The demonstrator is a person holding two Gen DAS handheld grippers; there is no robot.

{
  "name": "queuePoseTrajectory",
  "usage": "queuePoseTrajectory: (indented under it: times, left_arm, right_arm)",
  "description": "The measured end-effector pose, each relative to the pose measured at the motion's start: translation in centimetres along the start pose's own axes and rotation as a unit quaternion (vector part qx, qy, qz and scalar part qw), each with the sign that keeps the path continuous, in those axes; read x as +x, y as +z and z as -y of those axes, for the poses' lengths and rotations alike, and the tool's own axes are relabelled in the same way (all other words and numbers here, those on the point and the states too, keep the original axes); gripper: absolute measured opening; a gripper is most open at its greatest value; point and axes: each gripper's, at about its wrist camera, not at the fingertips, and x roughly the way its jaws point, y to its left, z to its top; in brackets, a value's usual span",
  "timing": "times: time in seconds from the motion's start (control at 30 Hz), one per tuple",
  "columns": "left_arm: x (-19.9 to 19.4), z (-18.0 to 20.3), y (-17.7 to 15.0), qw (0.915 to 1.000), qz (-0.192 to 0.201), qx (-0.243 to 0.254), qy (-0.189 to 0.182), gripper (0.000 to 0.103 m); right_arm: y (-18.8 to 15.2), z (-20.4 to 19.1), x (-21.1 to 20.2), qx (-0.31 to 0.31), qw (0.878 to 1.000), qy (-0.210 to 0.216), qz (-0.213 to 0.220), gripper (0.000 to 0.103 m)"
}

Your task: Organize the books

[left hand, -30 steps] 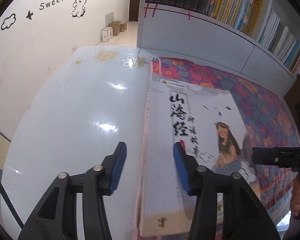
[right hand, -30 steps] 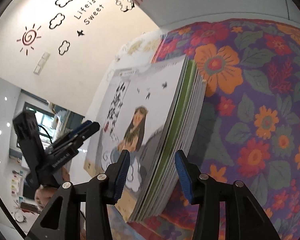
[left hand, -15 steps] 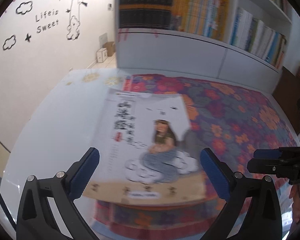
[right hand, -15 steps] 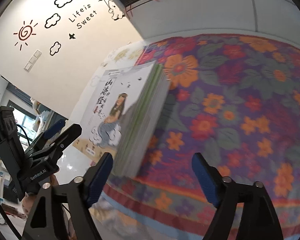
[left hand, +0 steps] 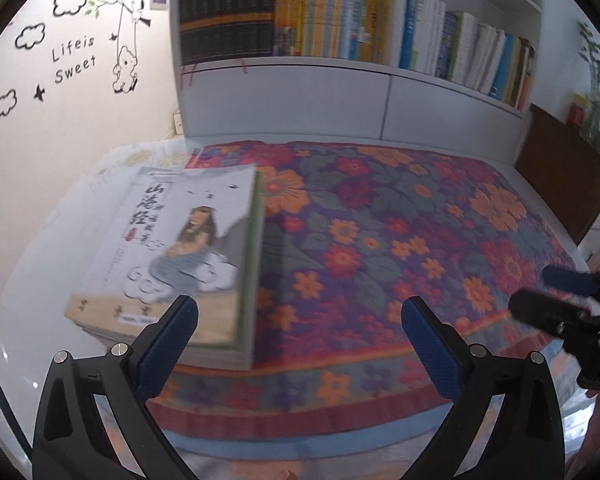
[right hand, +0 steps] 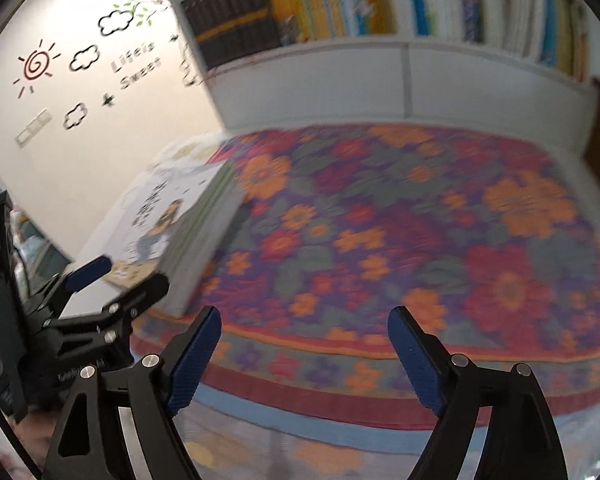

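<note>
Presently catalogued, 2 handheld grippers and 1 stack of books.

Left gripper [left hand: 299, 326]: jaws spread wide, 2 blue-padded fingers [left hand: 168, 338] well apart, nothing between them, nothing touched. Held low near the front edge of the table, above the floral cloth [left hand: 400, 232]. Also seen from the right wrist view [right hand: 108, 280], at far left, just in front of the stack's near corner; contact there cannot be told.

Right gripper [right hand: 304, 344]: jaws likewise spread wide, 2 blue pads [right hand: 416, 364] far apart, empty, touching nothing. Visible from the left wrist view at the right edge [left hand: 556, 300], well apart from the stack.

Stack of books [left hand: 172, 248]: 1 pile, lying flat at the left end of the floral cloth, partly over the white table [left hand: 32, 280]. Top cover pale, with black brush characters and 1 drawn figure seated on clouds; green edge along the right side. Number of volumes in the pile not countable through blur. Free of both grippers.

Floral cloth: 1, purple ground with orange and red flowers, covering most of the table.

Bookshelf [left hand: 340, 80]: 1 white unit behind the table, rows of upright books, dark set at left, yellow and blue spines further right.

Wall decals [left hand: 74, 60]: clouds, 1 star, 1 bear on a swing, lettering "Lifeis Sweet".
</note>
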Motion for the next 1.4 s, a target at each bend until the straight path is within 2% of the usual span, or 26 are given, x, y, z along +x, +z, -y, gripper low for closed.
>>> queuePoseTrajectory:
  times: [0.2, 0.3, 0.43, 0.53, 0.83, 1.4]
  left_arm:
    - [-0.2, 3.4, -2.0, 0.9997, -0.005, -0.005, -0.024, 0.102]
    - [-0.2, 4.3, -2.8, 0.9995, -0.005, -0.011, -0.028, 0.102]
    - [-0.2, 4.8, -3.3, 0.9998, -0.003, -0.011, -0.015, 0.102]
    - [-0.3, 4.8, -3.5, 1.0000, 0.001, -0.006, 0.001, 0.102]
    - [-0.5, 3.1, -3.6, 0.9997, 0.007, -0.021, 0.004, 0.102]
    - [-0.9, 2.3, -3.9, 0.9994, 0.016, -0.027, 0.015, 0.102]
  right_arm:
    - [-2.6, 1.7, -3.4, 0.007, 0.993, -0.091, 0.076, 0.087]
    - [-3.8, 2.6, -4.5, 0.023, 0.989, -0.091, 0.110, 0.090]
    - [-4.5, 2.9, -5.3, 0.020, 0.985, -0.110, 0.134, 0.091]
    - [-4.4, 2.6, -4.8, 0.014, 0.984, -0.117, 0.131, 0.092]
    - [-5.1, 1.6, -2.7, 0.001, 0.987, -0.119, 0.108, 0.092]
    - [-5.2, 0.2, -1.9, 0.000, 0.988, -0.115, 0.103, 0.092]
